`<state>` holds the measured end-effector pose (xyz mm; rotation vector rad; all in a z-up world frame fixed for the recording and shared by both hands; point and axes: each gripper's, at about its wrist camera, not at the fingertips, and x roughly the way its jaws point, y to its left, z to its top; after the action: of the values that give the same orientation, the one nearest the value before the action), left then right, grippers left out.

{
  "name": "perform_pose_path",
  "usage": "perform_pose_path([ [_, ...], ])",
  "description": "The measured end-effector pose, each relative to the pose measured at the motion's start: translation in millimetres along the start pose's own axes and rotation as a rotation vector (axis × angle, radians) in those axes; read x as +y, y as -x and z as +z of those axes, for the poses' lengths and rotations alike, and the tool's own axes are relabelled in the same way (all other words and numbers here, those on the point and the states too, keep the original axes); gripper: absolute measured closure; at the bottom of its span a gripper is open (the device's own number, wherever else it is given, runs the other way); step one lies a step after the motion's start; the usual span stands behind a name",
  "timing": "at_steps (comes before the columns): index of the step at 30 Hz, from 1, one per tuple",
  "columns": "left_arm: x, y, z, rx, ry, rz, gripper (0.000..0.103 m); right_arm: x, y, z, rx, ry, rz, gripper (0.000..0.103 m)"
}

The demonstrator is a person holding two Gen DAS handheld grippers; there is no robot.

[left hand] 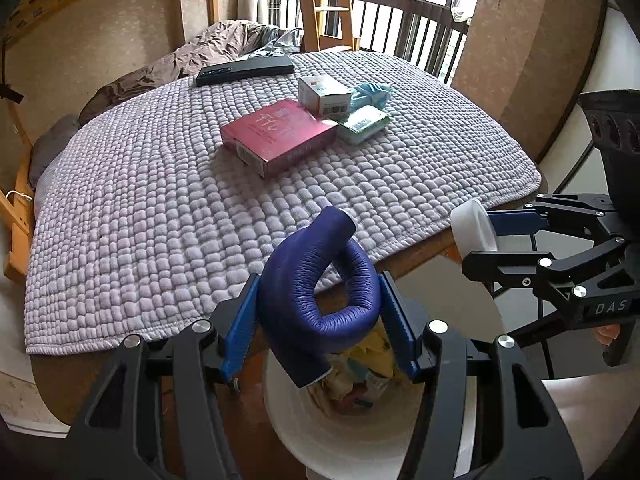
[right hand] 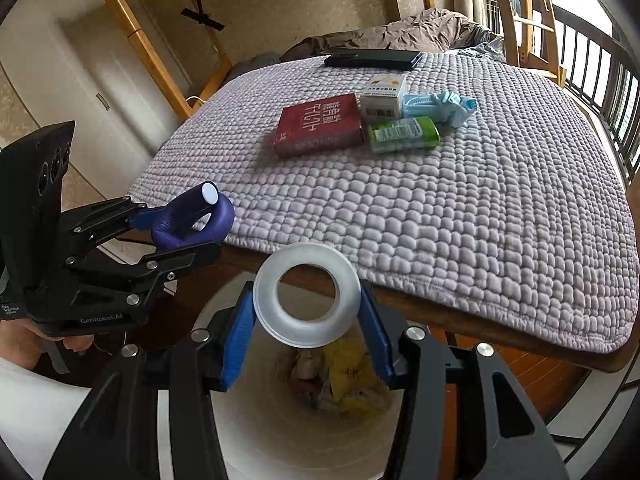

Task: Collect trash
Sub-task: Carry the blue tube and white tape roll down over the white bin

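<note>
My left gripper (left hand: pixel 318 312) is shut on a bent purple foam tube (left hand: pixel 320 280) and holds it over a white trash bin (left hand: pixel 340 436) that has crumpled wrappers inside. The tube also shows in the right wrist view (right hand: pixel 192 220). My right gripper (right hand: pixel 306 316) is shut on a white tape ring (right hand: pixel 308 294) above the same bin (right hand: pixel 280 428). The ring also shows in the left wrist view (left hand: pixel 474 230). Both grippers hang just off the table's near edge, side by side.
The table carries a quilted lilac mat (left hand: pixel 160 208). On it lie a red box (left hand: pixel 276 136), a small white box (left hand: pixel 324 94), a green packet (left hand: pixel 362 124), a crumpled blue mask (left hand: pixel 370 94) and a black remote (left hand: pixel 246 68). A railing (left hand: pixel 400 28) stands behind.
</note>
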<state>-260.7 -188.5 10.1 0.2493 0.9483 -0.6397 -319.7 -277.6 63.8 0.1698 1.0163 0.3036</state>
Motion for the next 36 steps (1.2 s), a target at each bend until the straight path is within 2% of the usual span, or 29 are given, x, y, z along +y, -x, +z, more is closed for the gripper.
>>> perform_pose_path([
  [36, -23.3, -3.9, -29.1, 0.095, -0.066, -0.064, 0.044, 7.2, -4.9, -41.1, 0.087, -0.015, 0.028, 0.054],
])
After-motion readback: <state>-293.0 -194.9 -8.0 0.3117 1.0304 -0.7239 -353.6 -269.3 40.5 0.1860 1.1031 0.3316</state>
